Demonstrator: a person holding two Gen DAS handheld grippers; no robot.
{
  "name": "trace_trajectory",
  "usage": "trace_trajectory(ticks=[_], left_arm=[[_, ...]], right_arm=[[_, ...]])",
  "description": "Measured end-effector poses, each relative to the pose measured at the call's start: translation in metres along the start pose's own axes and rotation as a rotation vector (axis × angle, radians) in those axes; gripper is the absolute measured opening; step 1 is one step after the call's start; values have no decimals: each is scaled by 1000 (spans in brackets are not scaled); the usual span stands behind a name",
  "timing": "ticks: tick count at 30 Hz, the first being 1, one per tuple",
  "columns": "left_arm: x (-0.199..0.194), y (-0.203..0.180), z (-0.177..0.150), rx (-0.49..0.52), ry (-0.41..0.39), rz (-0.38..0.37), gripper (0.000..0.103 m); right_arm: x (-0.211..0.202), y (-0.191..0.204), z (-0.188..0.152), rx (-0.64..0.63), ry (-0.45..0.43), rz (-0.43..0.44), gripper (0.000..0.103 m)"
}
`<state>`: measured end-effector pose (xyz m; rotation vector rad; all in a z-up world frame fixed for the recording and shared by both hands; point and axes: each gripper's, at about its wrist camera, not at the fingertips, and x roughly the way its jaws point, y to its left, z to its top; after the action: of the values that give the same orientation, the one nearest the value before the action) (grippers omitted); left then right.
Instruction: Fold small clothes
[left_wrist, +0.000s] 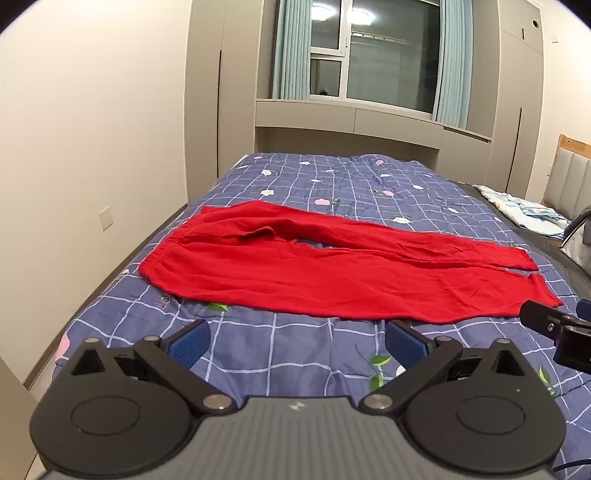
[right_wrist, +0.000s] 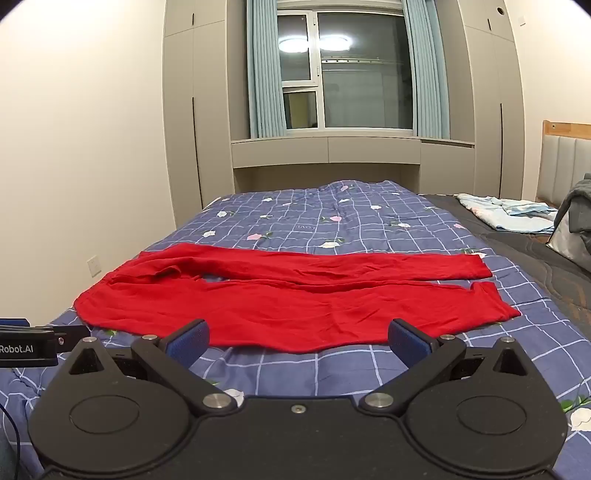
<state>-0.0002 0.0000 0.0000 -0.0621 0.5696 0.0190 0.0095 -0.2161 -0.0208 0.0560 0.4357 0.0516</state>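
Note:
A pair of red trousers (left_wrist: 314, 277) lies spread flat across the bed, waistband to the left, both legs running to the right; it also shows in the right wrist view (right_wrist: 295, 306). My left gripper (left_wrist: 297, 341) is open and empty, hovering just in front of the near edge of the trousers. My right gripper (right_wrist: 297, 338) is open and empty, also just in front of the near leg's edge. Part of the right gripper shows at the right edge of the left wrist view (left_wrist: 557, 325), and the left one at the left edge of the right wrist view (right_wrist: 26, 345).
The bed carries a blue checked quilt with flowers (right_wrist: 332, 221). A light blue cloth pile (right_wrist: 509, 214) lies at the far right by the headboard (right_wrist: 565, 162). A grey bundle (right_wrist: 576, 229) sits at the right edge. A wall runs along the left, cabinets and window behind.

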Motion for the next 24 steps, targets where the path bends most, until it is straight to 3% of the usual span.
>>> trace_trajectory(ticks=[24], left_arm=[[-1,-2,0,2,9,-8,102]], right_arm=[[0,0,0,4,2,0,103]])
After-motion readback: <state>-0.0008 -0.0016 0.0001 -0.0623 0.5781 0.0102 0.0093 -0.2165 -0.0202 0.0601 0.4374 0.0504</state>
